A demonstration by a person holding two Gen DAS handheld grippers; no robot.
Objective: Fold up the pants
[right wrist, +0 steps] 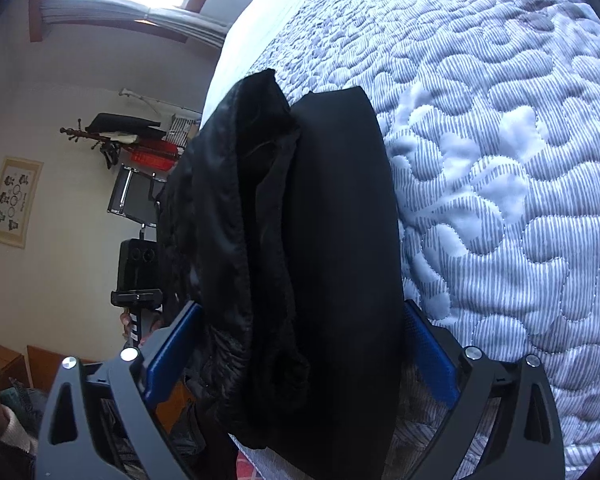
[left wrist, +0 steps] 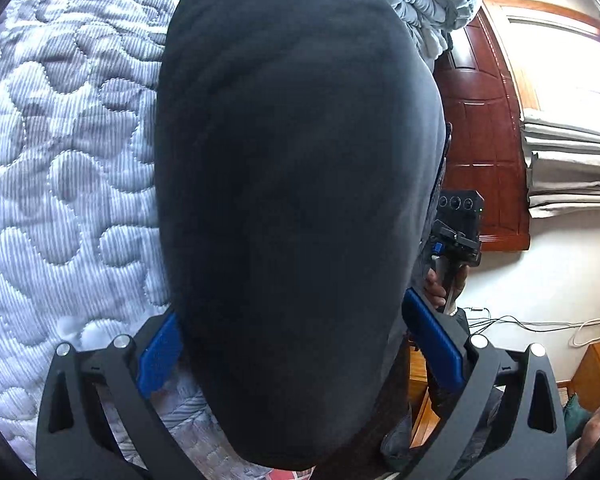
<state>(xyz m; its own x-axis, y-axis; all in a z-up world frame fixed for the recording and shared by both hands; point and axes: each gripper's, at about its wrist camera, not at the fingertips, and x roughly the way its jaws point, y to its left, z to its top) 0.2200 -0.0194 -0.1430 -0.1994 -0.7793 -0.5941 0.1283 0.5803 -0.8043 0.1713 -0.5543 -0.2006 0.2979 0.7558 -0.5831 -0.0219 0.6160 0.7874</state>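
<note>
Black pants (left wrist: 292,208), folded thick, lying on bed's quilted striped cover (left wrist: 60,160), near bed edge. Filling most of left wrist view, running from 6 o'clock up to 12.

Left tool (left wrist: 300,354): blue pads either side of pants bundle, one at 8 o'clock, other at 4. Jaws spread wide, fabric bulging between and hiding pad tips. Pressing or just alongside: can't tell, so grip state unclear.

Right tool (right wrist: 300,354): jaws spread about as wide as poss. Pants (right wrist: 320,260) between pads; left pad (right wrist: 172,356) at 8 o'clock, right pad (right wrist: 432,360) at 4. Bundle edge meeting both pads in pic, firm squeeze not visible. Layers showing in right wrist view: smooth outer fabric toward 3 o'clock, shinier crumpled lining toward 9, fuzzy dark bit topping it at approx 11.

Quilt cover (right wrist: 500,160) taking up whole 1–5 o'clock side of right wrist view.

In left wrist view, right tool's camera block (left wrist: 460,220) visible at 3 o'clock, just past pants edge, w/ person's hand (left wrist: 440,288) on handle below. Dark wooden door (left wrist: 484,140) behind, window w/ bunched blind at 2 o'clock, cables along wall at 4.

In right wrist view, left tool's camera block (right wrist: 136,276) at 9 o'clock, hand beneath. Framed pic (right wrist: 14,200) on wall further toward 9, coat rack w/ clutter at 10, window at 11.
</note>
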